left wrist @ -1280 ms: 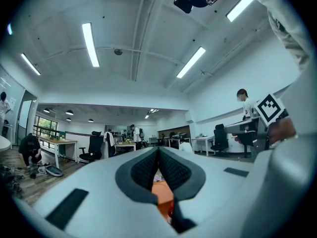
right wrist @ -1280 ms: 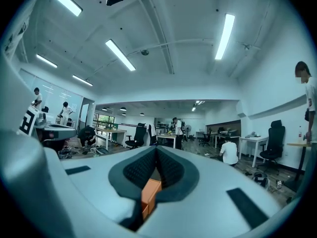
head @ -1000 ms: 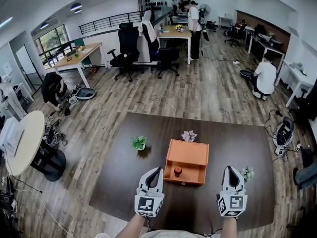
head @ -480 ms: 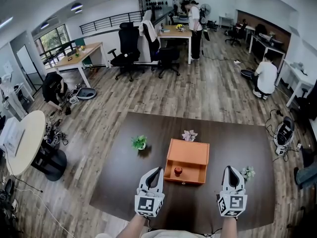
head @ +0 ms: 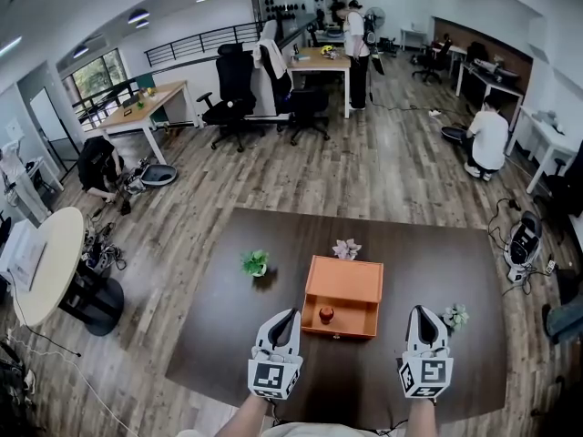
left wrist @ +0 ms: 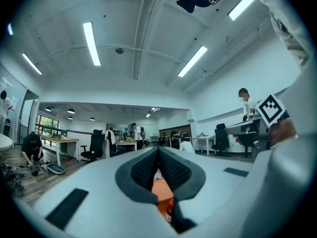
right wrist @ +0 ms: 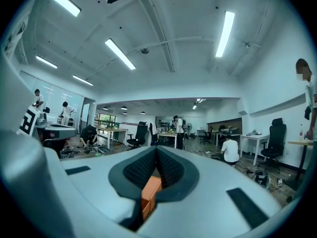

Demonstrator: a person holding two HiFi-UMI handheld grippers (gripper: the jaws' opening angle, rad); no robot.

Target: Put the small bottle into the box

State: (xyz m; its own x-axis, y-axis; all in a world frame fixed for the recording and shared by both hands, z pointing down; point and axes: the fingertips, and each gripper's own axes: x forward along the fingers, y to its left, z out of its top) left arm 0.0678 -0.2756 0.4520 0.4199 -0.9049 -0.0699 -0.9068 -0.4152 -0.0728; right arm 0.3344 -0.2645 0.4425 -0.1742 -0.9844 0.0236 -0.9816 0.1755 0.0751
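My left tongs (head: 291, 315) and right tongs (head: 421, 311) are both closed on nothing, level over the near edge of the worktop (head: 219, 335). The small bottle (head: 326, 314) stands upright in the open front compartment of the orange box (head: 344, 280), ahead and between them, just right of the left pair, which is clearly nearer. Compared with the earlier frames, tongs, box and bottle keep the same places, so I judge the bottle already in.
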